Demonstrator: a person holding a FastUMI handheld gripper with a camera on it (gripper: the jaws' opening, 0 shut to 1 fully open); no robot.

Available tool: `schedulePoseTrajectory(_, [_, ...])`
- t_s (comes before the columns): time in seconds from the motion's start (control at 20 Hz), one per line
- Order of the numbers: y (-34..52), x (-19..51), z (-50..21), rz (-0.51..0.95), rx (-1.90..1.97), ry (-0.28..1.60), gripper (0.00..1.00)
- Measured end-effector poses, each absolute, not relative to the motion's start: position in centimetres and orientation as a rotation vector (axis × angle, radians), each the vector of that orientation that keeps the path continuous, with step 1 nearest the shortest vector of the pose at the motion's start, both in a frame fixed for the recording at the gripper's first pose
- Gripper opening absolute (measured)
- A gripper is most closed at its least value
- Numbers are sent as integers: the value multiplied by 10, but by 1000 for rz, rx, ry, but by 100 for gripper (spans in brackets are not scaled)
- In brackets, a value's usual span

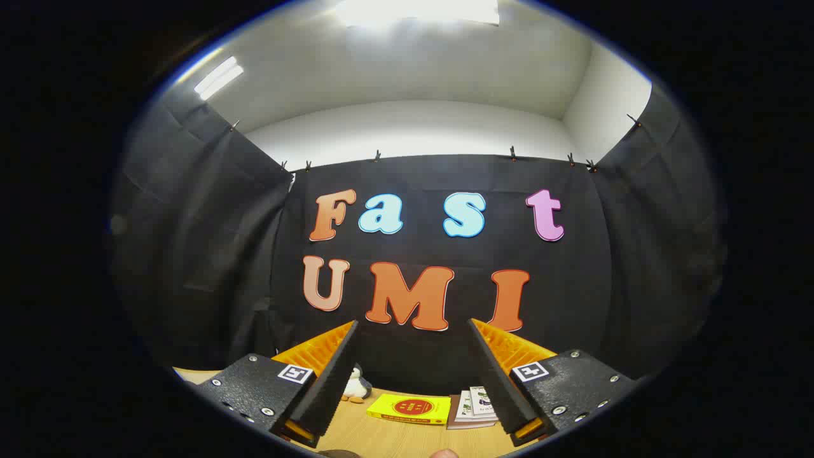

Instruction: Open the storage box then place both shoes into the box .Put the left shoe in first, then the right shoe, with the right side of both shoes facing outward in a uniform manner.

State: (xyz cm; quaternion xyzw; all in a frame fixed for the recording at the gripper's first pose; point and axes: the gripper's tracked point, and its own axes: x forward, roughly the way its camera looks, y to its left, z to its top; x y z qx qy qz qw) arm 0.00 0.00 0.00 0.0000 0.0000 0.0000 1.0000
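Gripper (412, 375) raised, aimed level at the booth's black cloth back wall (439, 254). Fingers spread wide apart, nothing held, nothing between them; the gap frames the far strip of a light wood-grain tabletop (394, 439) seen low beyond them.

Storage box and shoes: cannot tell where they are from this angle, so no note on their looks.

On the tabletop, beyond the fingers:
- small white plush toy penguin with dark back and orange feet (356, 385), just beside the left finger's inner edge, partly hidden by it, close to the back wall.
- flat yellow book with a red round emblem on its cover (410, 408), lying flat, roughly midway between the fingers.
- short stack of thin white booklets with small pictures on the covers (472, 407), just beside the yellow book, its far side tucked behind the right finger.

Above the cloth: white wall and ceiling with a bright light panel (416, 11).
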Motion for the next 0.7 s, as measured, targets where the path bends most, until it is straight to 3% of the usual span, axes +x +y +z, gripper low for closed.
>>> schedulePoseTrajectory(0.7, [19, 2, -28, 67, 120, 92, 98])
